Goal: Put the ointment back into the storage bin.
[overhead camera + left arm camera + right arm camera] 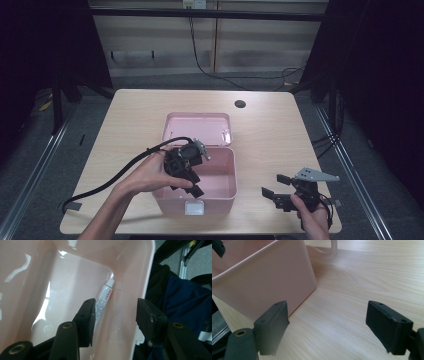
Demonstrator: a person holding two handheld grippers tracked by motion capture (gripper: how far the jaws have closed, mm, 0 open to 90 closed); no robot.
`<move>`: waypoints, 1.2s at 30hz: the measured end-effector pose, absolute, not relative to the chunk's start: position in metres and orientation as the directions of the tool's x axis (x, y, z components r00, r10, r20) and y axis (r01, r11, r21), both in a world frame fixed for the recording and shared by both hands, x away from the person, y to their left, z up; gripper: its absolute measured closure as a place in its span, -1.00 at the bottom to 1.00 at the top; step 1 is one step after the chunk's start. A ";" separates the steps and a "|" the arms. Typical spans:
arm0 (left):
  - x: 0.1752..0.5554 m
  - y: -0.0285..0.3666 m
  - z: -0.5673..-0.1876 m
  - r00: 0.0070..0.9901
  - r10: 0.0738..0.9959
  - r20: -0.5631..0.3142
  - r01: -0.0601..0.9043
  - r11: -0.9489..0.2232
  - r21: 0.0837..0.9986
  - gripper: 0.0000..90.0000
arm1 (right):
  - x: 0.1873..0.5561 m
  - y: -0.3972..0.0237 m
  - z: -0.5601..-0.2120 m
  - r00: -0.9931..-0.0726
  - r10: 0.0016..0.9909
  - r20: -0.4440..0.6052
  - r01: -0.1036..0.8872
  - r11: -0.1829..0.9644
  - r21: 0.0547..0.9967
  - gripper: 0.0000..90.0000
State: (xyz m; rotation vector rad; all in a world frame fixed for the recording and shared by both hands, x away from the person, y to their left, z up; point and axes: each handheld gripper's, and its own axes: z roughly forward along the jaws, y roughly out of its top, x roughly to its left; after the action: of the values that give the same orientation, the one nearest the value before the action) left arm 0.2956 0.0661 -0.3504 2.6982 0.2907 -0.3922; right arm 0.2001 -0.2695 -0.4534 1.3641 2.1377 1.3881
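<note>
A pale wooden table (130, 120) bears an open pink box (220, 192).

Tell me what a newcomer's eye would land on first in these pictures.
The open pink plastic box sits mid-table on the pale wooden table, its pink lid lying flat behind it. The left gripper dips into the box, jaws open above a small white tube lying along the box's wall. The right gripper hovers open to the box's right.
</note>
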 end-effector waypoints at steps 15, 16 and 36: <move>0.294 0.086 -0.333 0.941 0.184 -0.284 0.294 -0.861 0.416 -0.12 | 0.200 -0.270 -0.453 -0.528 0.808 0.262 0.568 0.107 0.816 -0.61; 0.294 0.089 -0.333 0.940 0.191 -0.282 0.300 -0.857 0.419 -0.12 | 0.200 -0.270 -0.453 -0.529 0.807 0.263 0.567 0.106 0.817 -0.61; 0.289 0.142 -0.322 0.934 0.259 -0.245 0.353 -0.768 0.534 -0.32 | 0.200 -0.270 -0.454 -0.528 0.808 0.263 0.570 0.107 0.815 -0.61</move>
State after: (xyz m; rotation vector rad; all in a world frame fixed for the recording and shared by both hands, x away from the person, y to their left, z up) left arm 0.2894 0.1419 -0.3218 2.4887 0.4334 -0.2089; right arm 0.2004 -0.2696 -0.4538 1.3678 2.1368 1.3853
